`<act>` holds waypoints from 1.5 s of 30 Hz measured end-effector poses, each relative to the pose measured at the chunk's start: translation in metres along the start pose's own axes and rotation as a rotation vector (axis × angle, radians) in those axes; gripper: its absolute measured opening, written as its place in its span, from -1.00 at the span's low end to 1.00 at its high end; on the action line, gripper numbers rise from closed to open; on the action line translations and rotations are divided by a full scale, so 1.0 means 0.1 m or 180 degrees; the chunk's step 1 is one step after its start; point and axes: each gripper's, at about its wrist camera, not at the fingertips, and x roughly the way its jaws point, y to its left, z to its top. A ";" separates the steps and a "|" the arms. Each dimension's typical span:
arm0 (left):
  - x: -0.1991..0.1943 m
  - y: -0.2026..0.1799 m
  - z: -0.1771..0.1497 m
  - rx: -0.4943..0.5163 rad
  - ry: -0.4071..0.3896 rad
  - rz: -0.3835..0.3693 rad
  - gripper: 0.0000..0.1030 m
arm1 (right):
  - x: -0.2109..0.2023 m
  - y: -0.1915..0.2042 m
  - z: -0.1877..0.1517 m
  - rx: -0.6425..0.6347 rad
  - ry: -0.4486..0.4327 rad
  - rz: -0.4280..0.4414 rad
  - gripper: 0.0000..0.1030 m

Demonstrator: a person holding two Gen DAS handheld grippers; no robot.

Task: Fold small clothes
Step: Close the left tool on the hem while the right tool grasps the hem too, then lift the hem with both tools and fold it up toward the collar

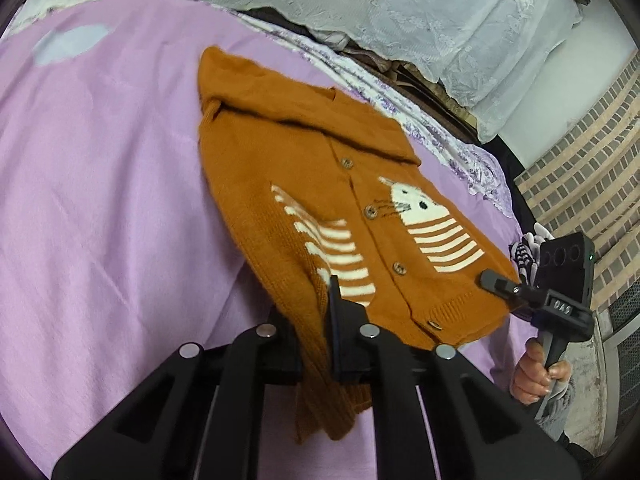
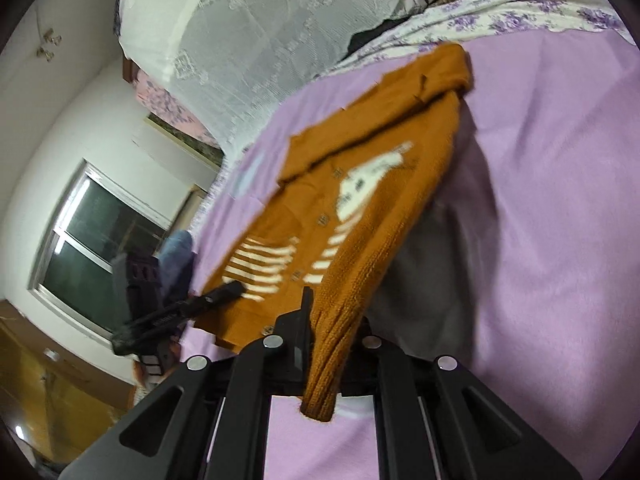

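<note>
Fold barely begun. Cardigan (image 1: 320,184) lies face up and buttoned on the bed (image 1: 100,200), hood at the far end. My left fingers (image 1: 332,300) pinch one bottom corner, my right fingers (image 2: 310,320) the other; the hem is raised, the rest is flat. Left to do: the folding itself. Lace curtain (image 1: 400,8) and brick wall (image 1: 580,184) stand clear of the sheet; nothing blocks.
</note>
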 end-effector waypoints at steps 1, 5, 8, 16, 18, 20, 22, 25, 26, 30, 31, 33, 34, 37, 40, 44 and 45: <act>-0.02 -0.04 0.06 0.0044 -0.0029 0.0018 -0.83 | -0.01 0.03 0.05 0.0005 -0.0013 0.0044 -0.83; -0.08 -0.12 0.29 0.0117 -0.0162 0.0074 -0.83 | -0.01 0.13 0.34 0.0019 -0.0080 0.0148 -0.83; -0.07 -0.14 0.53 0.0088 -0.0246 0.0110 -0.83 | 0.03 0.14 0.54 0.0058 -0.0115 0.0186 -0.83; 0.12 -0.11 0.94 0.0034 -0.0250 0.0176 -0.82 | 0.21 -0.02 1.01 0.0307 -0.0174 0.0261 -0.83; 0.18 -0.08 1.04 0.0013 -0.0244 0.0179 -0.82 | 0.26 -0.06 1.09 0.0335 -0.0185 0.0270 -0.83; 0.21 -0.06 1.10 0.0007 -0.0240 0.0196 -0.82 | 0.31 -0.08 1.20 0.0349 -0.0200 0.0269 -0.83; 0.28 -0.03 1.18 0.0000 -0.0225 0.0222 -0.82 | 0.35 -0.11 1.28 0.0369 -0.0209 0.0275 -0.83; 0.37 0.01 1.28 -0.0013 -0.0199 0.0250 -0.82 | 0.41 -0.16 1.39 0.0393 -0.0226 0.0273 -0.83; 0.41 0.04 1.32 -0.0025 -0.0190 0.0253 -0.82 | 0.43 -0.17 1.42 0.0407 -0.0234 0.0271 -0.83; 0.52 0.09 1.48 -0.0041 -0.0173 0.0290 -0.82 | 0.54 -0.25 1.58 0.0456 -0.0256 0.0262 -0.83; 0.56 0.10 1.52 -0.0038 -0.0169 0.0309 -0.82 | 0.57 -0.28 1.64 0.0463 -0.0267 0.0256 -0.83; 0.62 0.12 1.61 -0.0028 -0.0164 0.0342 -0.82 | 0.62 -0.32 1.71 0.0481 -0.0284 0.0252 -0.82; 0.65 0.13 1.67 -0.0025 -0.0165 0.0355 -0.82 | 0.65 -0.34 1.75 0.0490 -0.0292 0.0244 -0.82; 0.72 0.15 1.79 -0.0027 -0.0177 0.0379 -0.82 | 0.74 -0.45 1.87 0.0543 -0.0311 0.0203 -0.82; 0.80 0.19 1.92 -0.0040 -0.0196 0.0415 -0.81 | 0.88 -0.59 2.02 0.0640 -0.0313 0.0164 -0.82; 0.95 0.29 2.04 -0.0099 -0.0160 0.0423 -0.81 | 1.04 -0.74 2.14 0.0715 -0.0276 0.0127 -0.82; 1.00 0.31 2.05 -0.0107 -0.0147 0.0438 -0.81 | 1.08 -0.77 2.16 0.0727 -0.0261 0.0117 -0.82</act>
